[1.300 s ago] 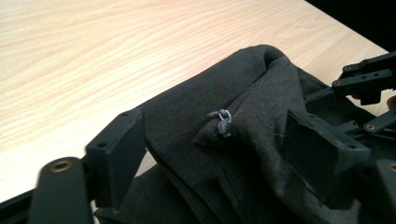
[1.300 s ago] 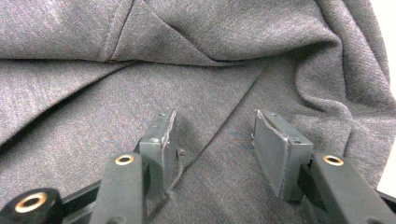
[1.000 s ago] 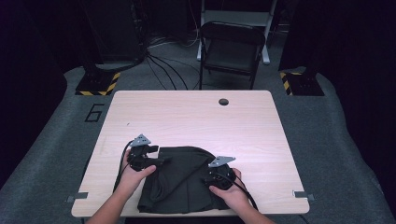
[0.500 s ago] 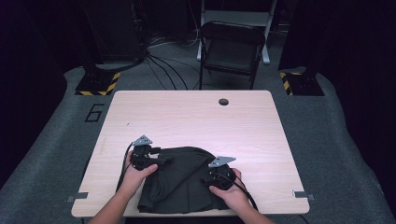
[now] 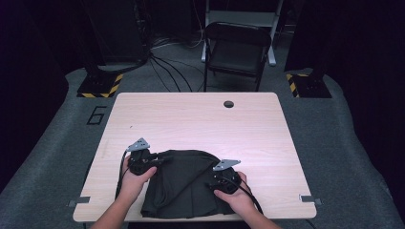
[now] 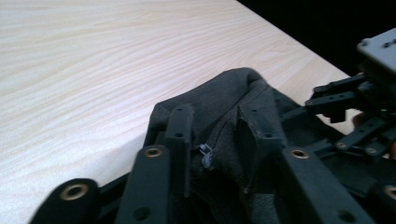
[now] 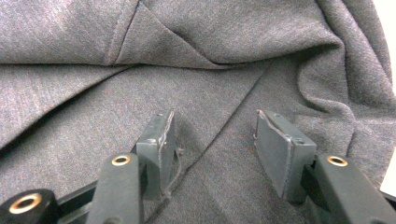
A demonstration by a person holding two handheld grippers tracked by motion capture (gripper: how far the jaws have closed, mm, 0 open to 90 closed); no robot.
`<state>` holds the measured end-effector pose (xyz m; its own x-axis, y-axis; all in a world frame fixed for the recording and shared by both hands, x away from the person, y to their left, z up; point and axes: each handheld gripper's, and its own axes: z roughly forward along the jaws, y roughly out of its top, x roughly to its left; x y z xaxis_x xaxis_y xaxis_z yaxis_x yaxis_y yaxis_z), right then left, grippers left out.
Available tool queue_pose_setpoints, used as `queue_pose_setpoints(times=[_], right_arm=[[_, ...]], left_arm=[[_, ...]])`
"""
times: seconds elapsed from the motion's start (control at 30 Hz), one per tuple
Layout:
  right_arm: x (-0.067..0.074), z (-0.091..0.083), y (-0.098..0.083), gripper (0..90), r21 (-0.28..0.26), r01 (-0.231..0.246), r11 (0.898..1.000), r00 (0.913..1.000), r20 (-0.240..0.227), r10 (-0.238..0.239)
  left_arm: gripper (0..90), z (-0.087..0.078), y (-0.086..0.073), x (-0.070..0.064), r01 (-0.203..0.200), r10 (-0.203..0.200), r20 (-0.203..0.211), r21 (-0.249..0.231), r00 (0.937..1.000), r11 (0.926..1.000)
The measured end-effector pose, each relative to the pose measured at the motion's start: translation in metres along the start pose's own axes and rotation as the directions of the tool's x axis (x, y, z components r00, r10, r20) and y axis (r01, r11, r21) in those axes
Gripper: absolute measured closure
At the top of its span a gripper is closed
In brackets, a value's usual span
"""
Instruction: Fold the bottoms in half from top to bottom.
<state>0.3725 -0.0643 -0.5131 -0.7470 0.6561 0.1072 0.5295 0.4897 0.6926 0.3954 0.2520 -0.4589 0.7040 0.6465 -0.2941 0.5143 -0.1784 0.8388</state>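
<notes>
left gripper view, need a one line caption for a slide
Left gripper, jaws just closing, pinches a raised fold of the dark garment on the wooden table.

Bright overhead light on the table, dark surroundings, soft blurred close-ups.

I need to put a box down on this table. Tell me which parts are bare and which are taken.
The table is bare across its whole far half, from the dark garment out to the round hole, and along the right edge. The near middle is crowded: the left gripper has just been closing on the garment's edge, and the right gripper stands open over it.
</notes>
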Motion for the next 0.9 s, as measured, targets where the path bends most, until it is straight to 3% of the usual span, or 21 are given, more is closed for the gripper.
queue_pose_setpoints(times=[0.17, 0.37, 0.57, 0.8, 0.9], right_arm=[[-0.001, -0.005, 0.004, 50.0, 0.01, 0.014, 1.0, 0.9998, -0.011, -0.014], [-0.007, -0.027, 0.015, 51.2, -0.039, 0.0, 0.999, 0.9999, -0.013, 0.0], [-0.018, -0.046, 0.028, 51.8, -0.086, -0.017, 0.996, 0.9998, -0.011, 0.016], [-0.03, -0.047, 0.05, 51.9, -0.11, -0.036, 0.993, 0.9993, 0.006, 0.037], [-0.037, -0.042, 0.062, 50.7, -0.116, -0.049, 0.992, 0.9988, -0.015, 0.047]], left_arm=[[75.1, -0.005, 0.008, -0.017, -0.038, 0.038, 0.045, -0.013, 0.9982, 0.9992], [76.2, -0.008, 0.016, -0.038, -0.09, 0.09, 0.091, -0.005, 0.9918, 0.996], [76.3, -0.007, 0.02, -0.055, -0.137, 0.136, 0.105, 0.007, 0.9852, 0.9905], [76.3, -0.008, 0.017, -0.062, -0.141, 0.14, 0.123, 0.004, 0.9826, 0.99], [76.2, -0.007, 0.015, -0.065, -0.141, 0.14, 0.142, 0.0, 0.98, 0.99]])
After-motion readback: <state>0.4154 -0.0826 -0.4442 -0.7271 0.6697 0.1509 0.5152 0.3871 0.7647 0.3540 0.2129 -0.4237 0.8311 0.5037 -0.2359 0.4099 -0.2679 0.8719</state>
